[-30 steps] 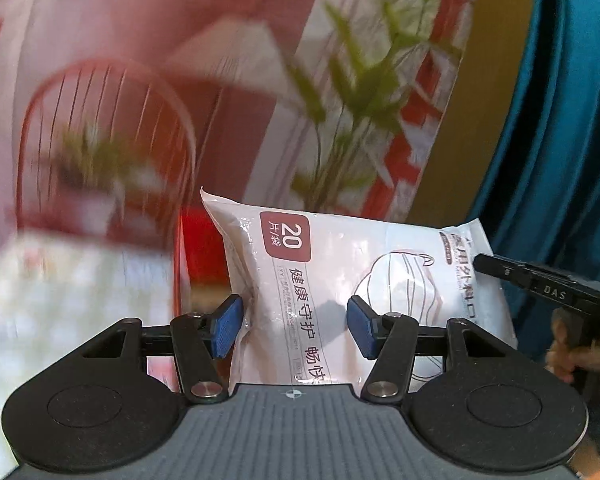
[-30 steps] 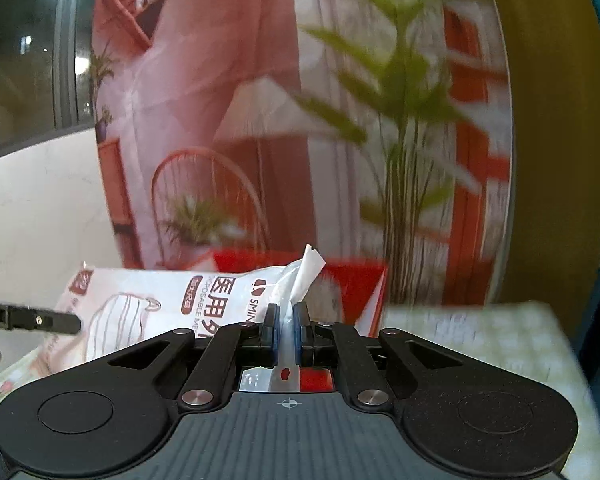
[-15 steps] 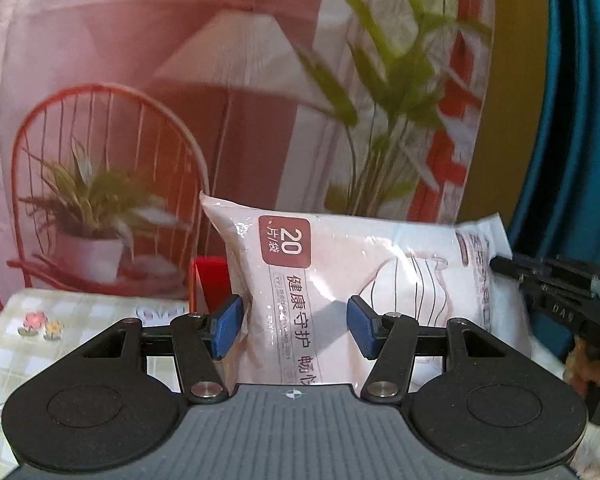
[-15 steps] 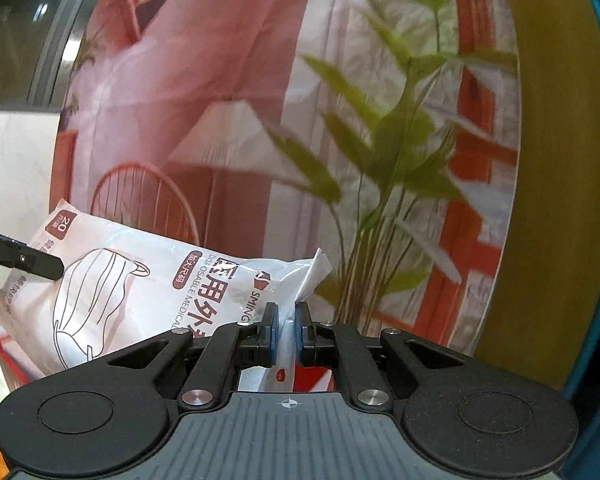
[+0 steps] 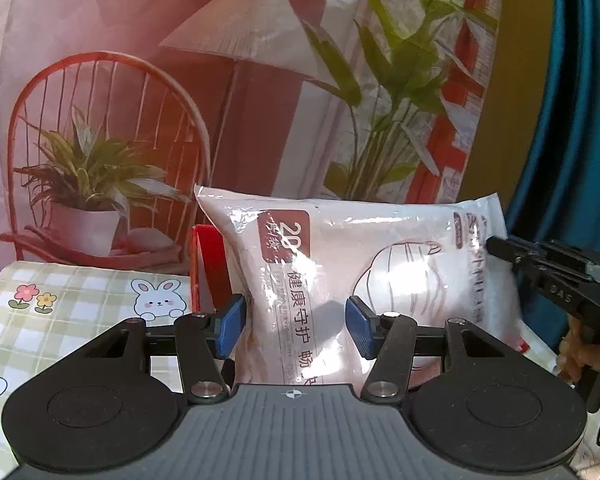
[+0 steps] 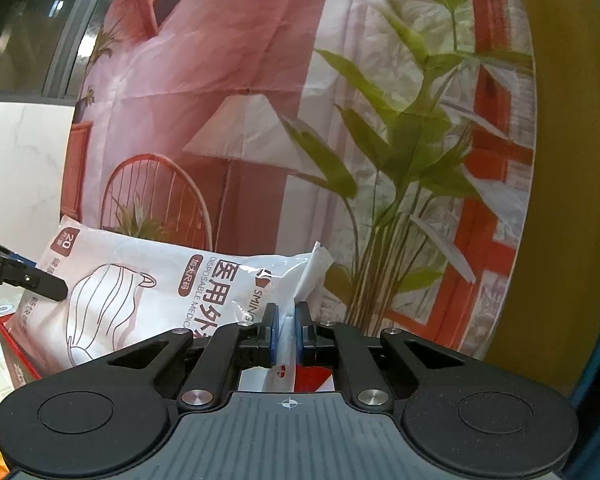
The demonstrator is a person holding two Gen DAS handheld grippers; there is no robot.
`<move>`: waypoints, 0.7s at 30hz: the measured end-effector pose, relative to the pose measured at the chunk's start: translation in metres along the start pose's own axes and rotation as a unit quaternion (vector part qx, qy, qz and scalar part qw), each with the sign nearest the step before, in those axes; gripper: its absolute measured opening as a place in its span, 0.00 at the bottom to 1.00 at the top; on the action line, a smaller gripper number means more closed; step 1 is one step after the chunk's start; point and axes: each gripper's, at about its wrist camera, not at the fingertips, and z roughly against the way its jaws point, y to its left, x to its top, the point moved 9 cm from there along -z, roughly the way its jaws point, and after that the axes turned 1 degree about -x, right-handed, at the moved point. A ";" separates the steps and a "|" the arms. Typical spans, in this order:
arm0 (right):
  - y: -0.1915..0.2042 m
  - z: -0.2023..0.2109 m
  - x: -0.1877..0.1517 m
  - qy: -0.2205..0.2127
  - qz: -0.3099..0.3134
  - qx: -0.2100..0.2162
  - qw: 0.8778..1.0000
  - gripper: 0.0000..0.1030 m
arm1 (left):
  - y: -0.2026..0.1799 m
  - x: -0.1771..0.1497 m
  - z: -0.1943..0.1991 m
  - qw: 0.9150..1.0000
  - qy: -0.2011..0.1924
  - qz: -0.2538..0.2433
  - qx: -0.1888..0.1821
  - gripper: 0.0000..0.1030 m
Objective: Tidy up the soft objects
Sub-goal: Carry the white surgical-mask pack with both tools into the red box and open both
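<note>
Mask pack (image 5: 380, 264) upright, long axis sideways, over red box (image 6: 16, 356). R gripper (image 6: 286, 334) pinches its end flap; L gripper (image 5: 294, 330) clamps opposite end.

The lower edge of the mask pack (image 5: 380, 264) is hidden behind the left gripper (image 5: 296, 326). The red box (image 6: 18, 360) shows only one corner.
</note>
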 end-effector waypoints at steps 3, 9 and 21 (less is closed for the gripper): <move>-0.001 0.003 -0.014 0.021 -0.019 0.004 1.000 0.07 | -0.005 -0.003 0.008 1.000 0.006 0.001 -0.020 0.56; -0.010 0.034 -0.041 0.050 -0.050 0.022 0.997 0.07 | -0.014 -0.014 0.013 0.998 0.039 0.011 -0.054 0.58; -0.001 0.045 -0.041 0.057 -0.058 0.037 0.996 0.07 | 0.001 0.027 0.058 0.998 -0.055 0.037 0.002 0.53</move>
